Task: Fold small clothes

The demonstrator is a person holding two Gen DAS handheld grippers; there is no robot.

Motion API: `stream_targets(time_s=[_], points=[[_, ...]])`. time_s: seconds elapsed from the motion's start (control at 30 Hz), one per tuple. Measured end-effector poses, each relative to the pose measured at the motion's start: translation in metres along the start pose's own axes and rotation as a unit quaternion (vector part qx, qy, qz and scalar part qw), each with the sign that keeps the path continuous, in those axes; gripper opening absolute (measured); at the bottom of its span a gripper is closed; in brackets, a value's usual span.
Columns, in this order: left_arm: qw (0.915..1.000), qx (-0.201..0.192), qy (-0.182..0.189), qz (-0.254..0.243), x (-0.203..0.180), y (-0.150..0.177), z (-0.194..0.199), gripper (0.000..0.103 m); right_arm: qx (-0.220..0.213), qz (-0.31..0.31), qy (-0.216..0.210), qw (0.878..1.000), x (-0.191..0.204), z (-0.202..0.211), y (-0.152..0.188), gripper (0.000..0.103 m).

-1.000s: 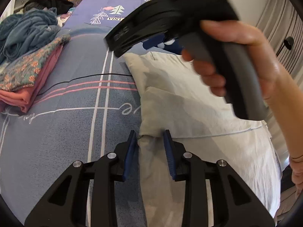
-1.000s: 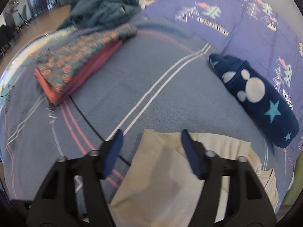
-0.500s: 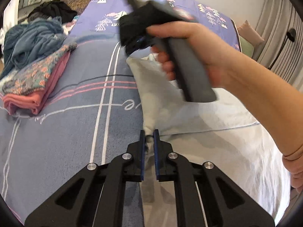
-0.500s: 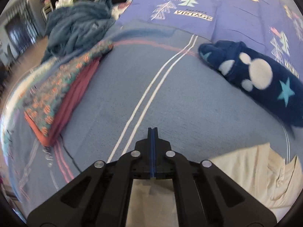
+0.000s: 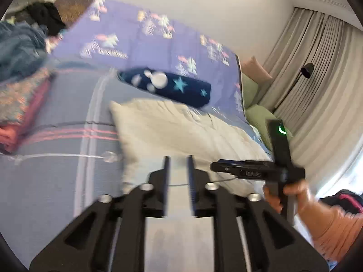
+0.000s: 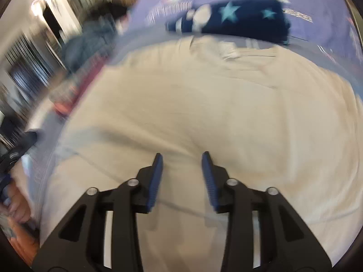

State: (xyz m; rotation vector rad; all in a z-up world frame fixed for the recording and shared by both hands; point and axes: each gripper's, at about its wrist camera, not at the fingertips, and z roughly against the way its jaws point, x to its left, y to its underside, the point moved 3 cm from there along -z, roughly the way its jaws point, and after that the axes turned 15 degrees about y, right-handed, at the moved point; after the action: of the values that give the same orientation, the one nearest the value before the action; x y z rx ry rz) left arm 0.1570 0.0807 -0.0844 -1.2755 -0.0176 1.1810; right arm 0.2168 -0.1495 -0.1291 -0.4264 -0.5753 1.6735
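Note:
A cream garment lies spread on the blue-grey striped bedspread; it fills most of the right wrist view. My left gripper is open and empty, just above the garment's near part. My right gripper is open and empty over the garment's near half. The right gripper also shows in the left wrist view, held in a hand at the lower right. Both views are motion-blurred.
A navy rolled item with stars and white shapes lies beyond the garment, also in the right wrist view. Folded patterned and pink clothes are stacked at the left, a teal heap behind. Curtains hang at the right.
Both grippers were shut on the cream garment half a second ago and are now open. The garment now lies flat, and the right gripper has swung from far left to the near right.

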Motion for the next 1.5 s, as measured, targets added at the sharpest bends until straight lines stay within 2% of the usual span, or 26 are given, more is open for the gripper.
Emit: stream_targets(time_s=[0.03,0.07,0.1,0.17,0.23,0.27,0.3,0.33,0.4,0.43,0.53,0.63,0.7,0.77,0.83,1.0,1.07,1.1,1.13,1.2,1.23,1.27,1.3,1.4,1.43,1.5], points=[[0.9994,0.02,-0.029,0.002,0.004,0.002,-0.013,0.025,0.002,-0.022,0.007,1.0,-0.011,0.008,0.004,0.043],[0.9955,0.051,-0.08,-0.003,0.013,0.008,-0.031,0.025,0.001,-0.056,0.003,0.998,-0.026,0.021,0.009,0.06],[0.9893,0.087,-0.117,0.009,0.024,0.016,-0.045,0.024,-0.009,-0.089,-0.006,0.996,-0.042,0.034,0.013,0.068],[0.9894,0.086,-0.114,0.025,0.028,0.017,-0.044,0.023,-0.055,-0.167,-0.005,0.984,-0.091,0.068,0.025,0.071],[0.9884,0.067,-0.136,0.008,0.018,0.008,-0.032,0.025,-0.071,-0.215,0.013,0.974,-0.139,0.087,0.036,0.071],[0.9868,0.064,-0.149,-0.005,0.012,0.006,-0.03,0.026,-0.075,-0.256,0.031,0.963,-0.177,0.096,0.045,0.071],[0.9859,0.063,-0.155,-0.012,0.007,0.003,-0.028,0.026,-0.079,-0.307,0.054,0.947,-0.216,0.104,0.058,0.071],[0.9858,0.063,-0.155,-0.015,0.0,-0.001,-0.027,0.028,-0.086,-0.369,0.076,0.922,-0.258,0.112,0.077,0.071],[0.9866,0.06,-0.151,-0.016,-0.012,-0.007,-0.026,0.039,-0.09,-0.464,0.104,0.875,-0.325,0.123,0.114,0.071],[0.9867,0.056,-0.152,-0.016,-0.017,-0.01,-0.027,0.045,-0.088,-0.523,0.115,0.84,-0.366,0.128,0.141,0.072],[0.9868,0.06,-0.147,-0.029,-0.031,-0.024,-0.036,0.047,-0.089,-0.621,0.103,0.772,-0.442,0.128,0.197,0.072],[0.9862,0.065,-0.147,-0.038,-0.047,-0.026,-0.059,0.057,-0.091,-0.664,0.08,0.738,-0.486,0.118,0.227,0.072],[0.9858,0.077,-0.144,-0.041,-0.059,-0.026,-0.08,0.059,-0.095,-0.691,0.065,0.714,-0.513,0.108,0.243,0.072],[0.9846,0.088,-0.143,-0.049,-0.069,-0.023,-0.098,0.061,-0.109,-0.699,0.047,0.706,-0.526,0.096,0.245,0.073],[0.9823,0.1,-0.148,-0.057,-0.075,-0.02,-0.115,0.062,-0.125,-0.699,0.038,0.703,-0.537,0.091,0.238,0.074],[0.9781,0.13,-0.152,-0.057,-0.078,-0.006,-0.149,0.062,-0.119,-0.682,-0.011,0.722,-0.544,0.077,0.208,0.074],[0.978,0.135,-0.149,-0.055,-0.077,-0.003,-0.157,0.062,-0.111,-0.679,0.001,0.726,-0.543,0.074,0.201,0.073],[0.9778,0.136,-0.15,-0.055,-0.076,-0.003,-0.158,0.062,-0.111,-0.683,0.011,0.722,-0.544,0.074,0.199,0.072],[0.9774,0.138,-0.152,-0.052,-0.074,-0.003,-0.161,0.063,-0.111,-0.693,0.026,0.712,-0.548,0.073,0.201,0.065],[0.9771,0.137,-0.156,-0.046,-0.069,-0.004,-0.164,0.064,-0.109,-0.708,0.04,0.696,-0.556,0.069,0.201,0.039],[0.9773,0.135,-0.158,-0.042,-0.066,-0.005,-0.164,0.065,-0.107,-0.71,0.038,0.695,-0.559,0.067,0.202,0.014],[0.9772,0.133,-0.161,-0.041,-0.063,-0.005,-0.164,0.066,-0.1,-0.705,0.03,0.701,-0.563,0.064,0.198,0.006],[0.9766,0.13,-0.166,-0.042,-0.059,-0.006,-0.164,0.066,-0.1,-0.7,0.03,0.707,-0.564,0.064,0.193,0.005],[0.9754,0.126,-0.177,-0.038,-0.047,-0.006,-0.163,0.066,-0.136,-0.656,0.023,0.742,-0.548,0.087,0.157,0.005],[0.9759,0.125,-0.176,-0.032,-0.045,-0.006,-0.162,0.066,-0.152,-0.639,0.005,0.754,-0.538,0.096,0.141,0.005],[0.978,0.12,-0.169,-0.021,-0.04,-0.005,-0.157,0.066,-0.193,-0.582,-0.054,0.788,-0.496,0.123,0.09,0.005]])
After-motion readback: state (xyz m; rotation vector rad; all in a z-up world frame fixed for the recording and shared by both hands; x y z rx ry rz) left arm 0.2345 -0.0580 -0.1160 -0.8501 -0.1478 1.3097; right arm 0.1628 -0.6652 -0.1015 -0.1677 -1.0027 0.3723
